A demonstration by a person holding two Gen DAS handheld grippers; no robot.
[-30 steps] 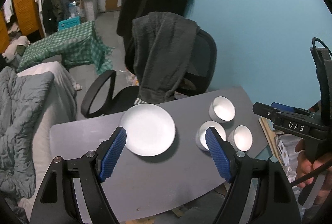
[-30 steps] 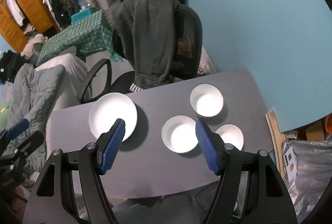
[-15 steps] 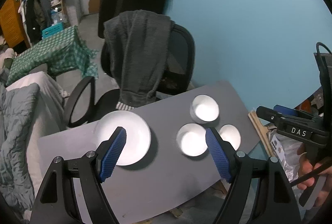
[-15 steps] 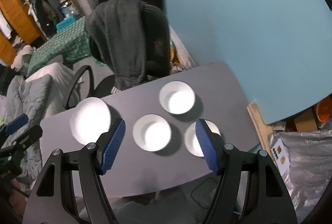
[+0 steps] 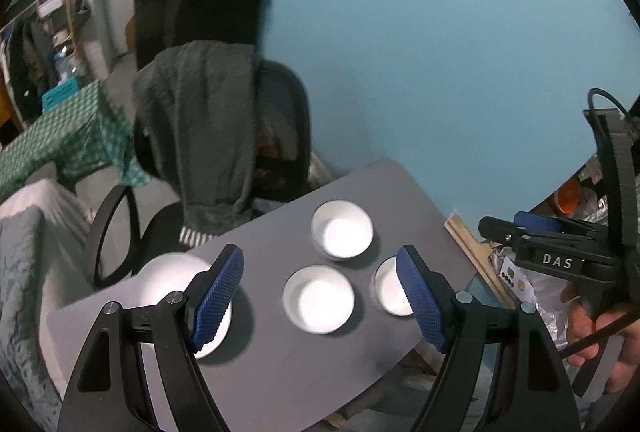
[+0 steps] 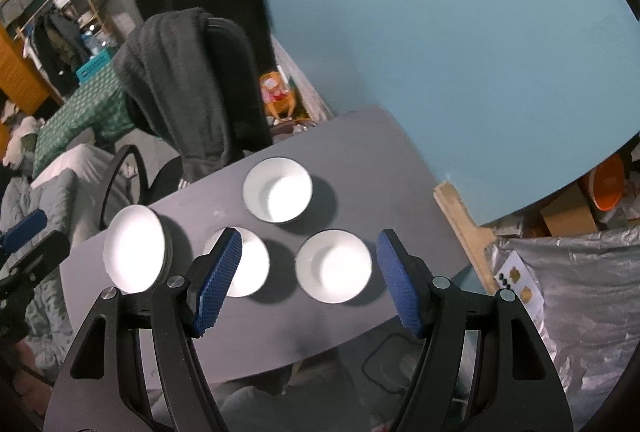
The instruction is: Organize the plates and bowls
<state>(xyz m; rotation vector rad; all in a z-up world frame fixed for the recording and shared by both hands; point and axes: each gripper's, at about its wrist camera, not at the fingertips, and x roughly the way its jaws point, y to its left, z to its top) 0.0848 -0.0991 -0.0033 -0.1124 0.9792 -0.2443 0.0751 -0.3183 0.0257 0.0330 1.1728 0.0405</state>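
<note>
A white plate (image 5: 168, 280) (image 6: 134, 248) lies at the left of a small grey table (image 5: 280, 364) (image 6: 360, 160). Three white bowls stand to its right: a far one (image 5: 342, 234) (image 6: 278, 195), a middle one (image 5: 319, 299) (image 6: 250, 262) and a right one (image 5: 390, 286) (image 6: 333, 266). My left gripper (image 5: 320, 300) is open and empty, high above the table. My right gripper (image 6: 308, 278) is open and empty, also high above the bowls. The right gripper's body also shows at the right edge of the left wrist view (image 5: 560, 256).
An office chair (image 5: 276, 136) with a grey garment (image 5: 200, 128) draped on it stands behind the table. A blue wall (image 5: 440, 52) is at the right. A green checked cloth (image 5: 60, 140), bedding (image 5: 20, 272) and floor clutter (image 6: 560, 272) surround the table.
Both grippers have swung to the right, so the plate and bowls have shifted left in both views. Both stay open and empty.
</note>
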